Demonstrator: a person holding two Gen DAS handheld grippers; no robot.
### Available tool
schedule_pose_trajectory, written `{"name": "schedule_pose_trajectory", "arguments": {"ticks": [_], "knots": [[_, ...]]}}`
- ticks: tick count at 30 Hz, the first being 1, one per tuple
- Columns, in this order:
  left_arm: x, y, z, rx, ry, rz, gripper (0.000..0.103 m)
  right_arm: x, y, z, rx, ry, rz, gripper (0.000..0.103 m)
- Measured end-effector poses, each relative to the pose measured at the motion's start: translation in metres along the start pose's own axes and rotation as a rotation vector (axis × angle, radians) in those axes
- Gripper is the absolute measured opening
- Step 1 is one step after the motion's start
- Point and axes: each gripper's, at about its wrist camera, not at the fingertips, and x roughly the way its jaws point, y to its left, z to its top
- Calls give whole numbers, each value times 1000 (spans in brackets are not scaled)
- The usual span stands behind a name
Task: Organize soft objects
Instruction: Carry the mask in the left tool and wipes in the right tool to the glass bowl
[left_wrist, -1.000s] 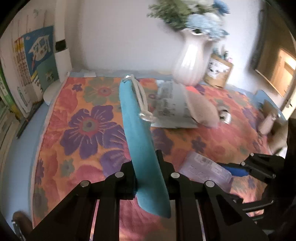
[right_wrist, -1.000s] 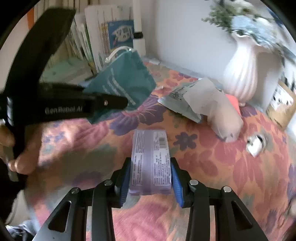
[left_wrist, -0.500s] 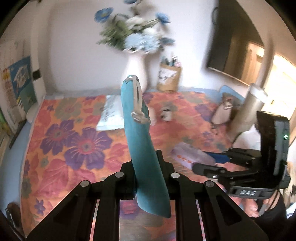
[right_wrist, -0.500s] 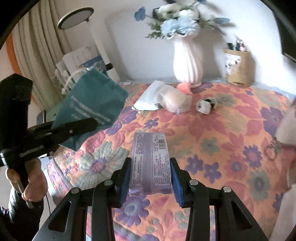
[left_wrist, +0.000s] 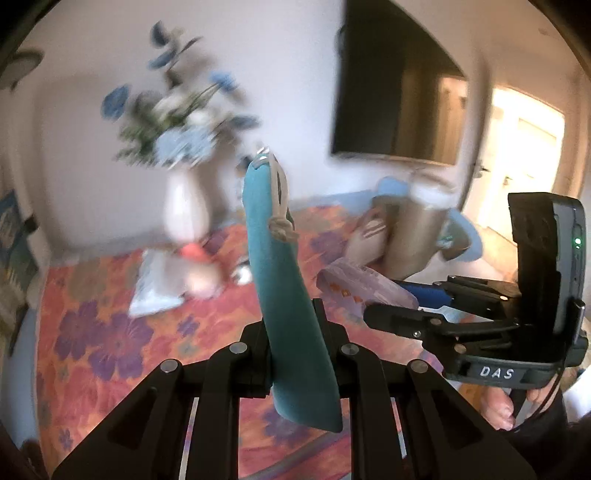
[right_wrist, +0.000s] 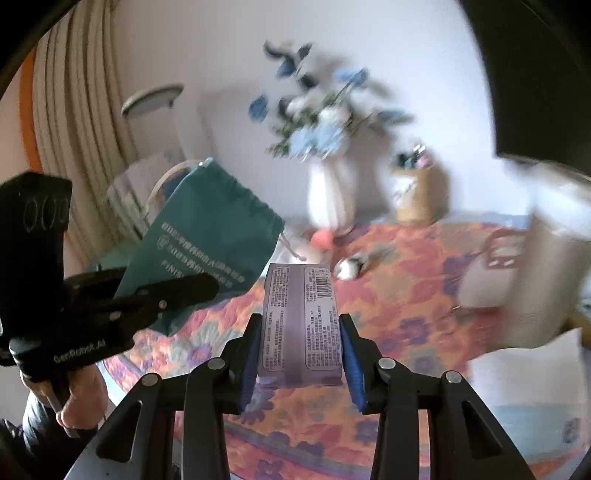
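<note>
My left gripper is shut on a teal drawstring pouch, which stands on edge above the floral bedspread, its white cord knotted near the top. The same pouch shows in the right wrist view at the left, with printed white text. My right gripper is shut on a purple tissue pack, its blue pads pressed on both long sides. That pack appears in the left wrist view, held to the right of the pouch. Both are lifted off the bed.
A white vase of blue flowers stands at the back by the wall. A white packet and a beige soft item lie on the bedspread. A pen holder and tan bags sit at the right. A dark screen hangs above.
Both grippers have risen and swung to the right with their loads; the books at the left slid out of view, while the dark screen and a doorway came in at the right.
</note>
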Motion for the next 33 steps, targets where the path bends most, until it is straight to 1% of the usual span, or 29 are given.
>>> {"name": "schedule_pose_trajectory", "arguments": {"ticks": [2, 3, 5, 8, 12, 14, 16, 17, 21, 23, 25, 27, 28, 30, 33], "knots": [[-1, -16, 13, 25, -23, -27, 13, -17, -8, 5, 16, -26, -32, 39], [-1, -23, 19, 36, -31, -39, 13, -31, -15, 8, 28, -48, -63, 39], [1, -43, 35, 64, -52, -73, 13, -52, -26, 10, 47, -81, -93, 39], [6, -74, 56, 108, -72, -128, 13, -86, -45, 14, 78, -137, -160, 39], [21, -116, 83, 159, -73, -186, 13, -128, -80, 19, 136, -196, -270, 39], [30, -138, 96, 175, -71, -222, 13, -141, -96, 21, 156, -214, -311, 39], [42, -157, 108, 191, -67, -244, 13, -155, -119, 23, 201, -225, -357, 39], [51, -169, 115, 199, -59, -246, 13, -163, -134, 25, 244, -226, -375, 39], [76, -207, 134, 222, -53, -257, 13, -185, -178, 30, 366, -259, -383, 39], [96, -222, 142, 221, -41, -272, 13, -189, -208, 34, 445, -266, -400, 39], [127, -231, 148, 202, 0, -269, 13, -183, -236, 39, 510, -254, -391, 39], [155, -234, 150, 176, 29, -242, 13, -170, -267, 39, 558, -229, -390, 39], [179, -235, 151, 146, 68, -230, 13, -161, -279, 39, 580, -214, -393, 39], [201, -237, 151, 103, 105, -229, 13, -143, -307, 34, 642, -175, -415, 39], [224, -246, 153, 84, 118, -207, 13, -125, -341, 22, 733, -145, -402, 39]]}}
